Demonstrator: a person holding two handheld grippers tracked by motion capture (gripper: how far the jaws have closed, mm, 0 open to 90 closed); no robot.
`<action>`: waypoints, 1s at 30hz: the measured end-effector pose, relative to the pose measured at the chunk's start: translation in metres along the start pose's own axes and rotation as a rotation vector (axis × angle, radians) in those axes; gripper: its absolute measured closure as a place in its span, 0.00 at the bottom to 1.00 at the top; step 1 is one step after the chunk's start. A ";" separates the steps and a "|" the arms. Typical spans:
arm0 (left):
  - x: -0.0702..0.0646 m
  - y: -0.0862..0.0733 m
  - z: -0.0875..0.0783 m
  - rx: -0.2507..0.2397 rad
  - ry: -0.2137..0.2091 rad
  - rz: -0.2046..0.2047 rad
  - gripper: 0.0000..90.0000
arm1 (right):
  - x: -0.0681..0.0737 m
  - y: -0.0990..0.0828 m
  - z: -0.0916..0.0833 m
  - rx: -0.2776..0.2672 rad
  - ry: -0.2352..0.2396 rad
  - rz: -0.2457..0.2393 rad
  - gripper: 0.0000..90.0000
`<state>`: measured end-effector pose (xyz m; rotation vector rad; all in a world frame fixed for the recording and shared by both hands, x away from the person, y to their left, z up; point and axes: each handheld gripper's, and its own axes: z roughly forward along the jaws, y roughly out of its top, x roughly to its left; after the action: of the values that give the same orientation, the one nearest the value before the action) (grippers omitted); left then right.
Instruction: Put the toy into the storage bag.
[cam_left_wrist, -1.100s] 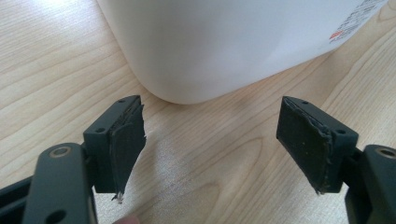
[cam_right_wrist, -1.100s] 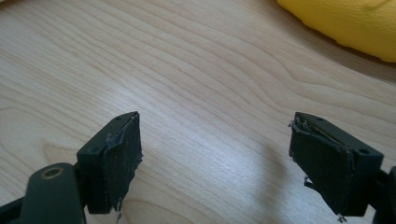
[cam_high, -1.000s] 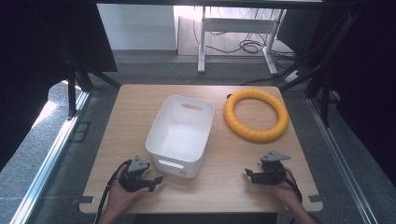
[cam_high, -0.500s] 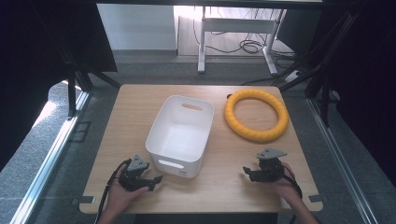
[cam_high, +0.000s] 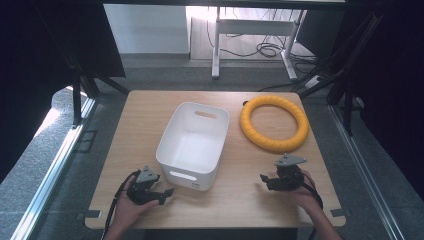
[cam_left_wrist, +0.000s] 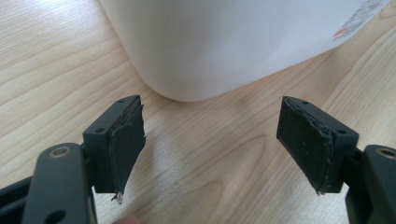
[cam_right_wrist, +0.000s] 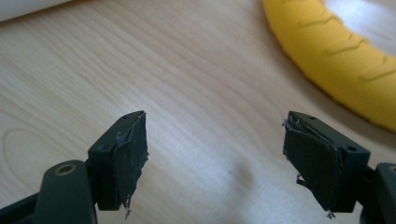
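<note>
White bin (cam_left_wrist: 224, 42) cut off above the gaping left tool (cam_left_wrist: 212, 140), label seemingly blurred

The left black two-jaw hand-held gripper (cam_high: 162, 196), wrapped by the person's left hand (cam_high: 131, 206), lies low over the tabletop with its jaws pointing toward the right one and spread wide, nothing between its worn black pads (cam_left_wrist: 125, 148). The right black hand-held gripper (cam_high: 263, 180), topped by a grey three-cornered plate, sits in the right hand (cam_high: 301, 190), jaws likewise parted and empty, facing the left one.
</note>
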<state>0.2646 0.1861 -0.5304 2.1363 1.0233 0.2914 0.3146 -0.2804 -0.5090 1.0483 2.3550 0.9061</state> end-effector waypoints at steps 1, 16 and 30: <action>0.002 -0.001 0.001 0.014 0.005 0.004 0.26 | -0.003 0.006 0.000 0.006 -0.009 -0.015 0.25; 0.002 -0.001 -0.001 0.030 -0.044 0.010 0.25 | -0.039 0.063 0.026 0.107 -0.005 -0.086 0.23; 0.000 0.000 0.000 0.035 -0.048 0.009 0.24 | -0.069 0.092 0.068 0.195 -0.020 -0.095 0.20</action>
<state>0.2641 0.1859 -0.5308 2.1692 0.9990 0.2271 0.4445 -0.2597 -0.4852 1.0026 2.4915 0.6386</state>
